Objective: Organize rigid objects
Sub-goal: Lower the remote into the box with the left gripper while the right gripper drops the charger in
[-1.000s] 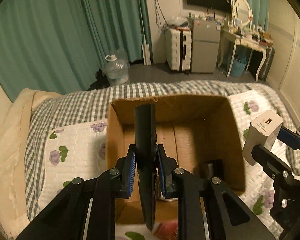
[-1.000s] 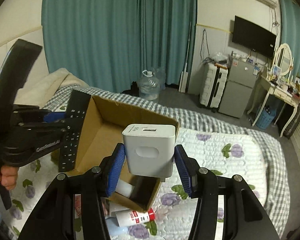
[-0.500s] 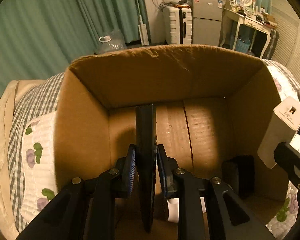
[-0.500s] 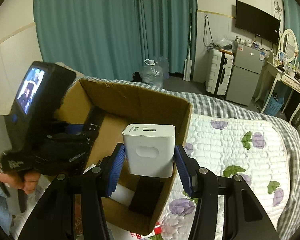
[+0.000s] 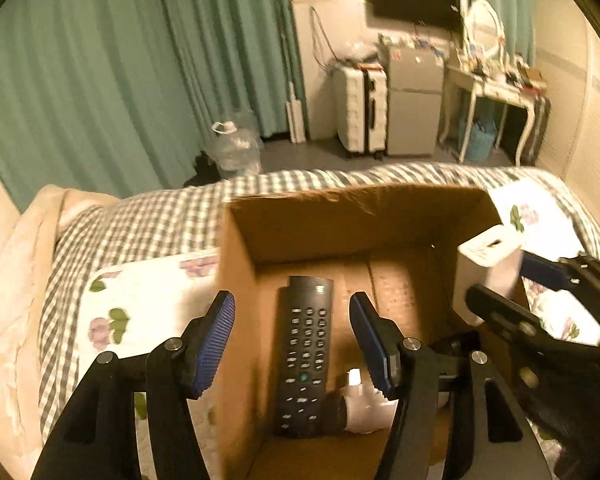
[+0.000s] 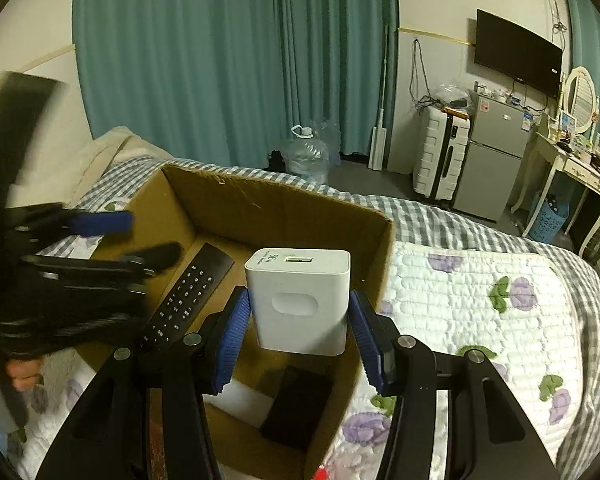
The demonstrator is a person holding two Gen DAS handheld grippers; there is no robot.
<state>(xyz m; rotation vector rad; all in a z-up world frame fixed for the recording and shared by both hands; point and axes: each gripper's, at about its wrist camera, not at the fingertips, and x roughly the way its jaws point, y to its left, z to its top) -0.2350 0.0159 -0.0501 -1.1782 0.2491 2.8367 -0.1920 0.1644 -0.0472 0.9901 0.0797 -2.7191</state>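
While the remote lies flat, keys up, on the floor of the box at lower centre of the left wrist view, the left gripper is held above it with its fingers spread wide and nothing between them. That item is judged to be stowed. In the right wrist view the charger is seen at centre frame, upright, clamped between the blue pads of the right gripper, so those fingers are closed onto its two sides. It is held over the right-hand part of the box, above the rim, not yet inside. Below it, at lower centre, a dark flat item and a pale one are seen on the box floor; what they are cannot be told. The box rests on the bed.

The step in hand is judged to be the placing of the charger. For the next move, the charger needs to be lowered past the near wall into a free patch of floor, clear of the remote and the dark item, before the fingers are opened. Room is also needed from the left gripper, which is seen blurred at the left of the right wrist view.
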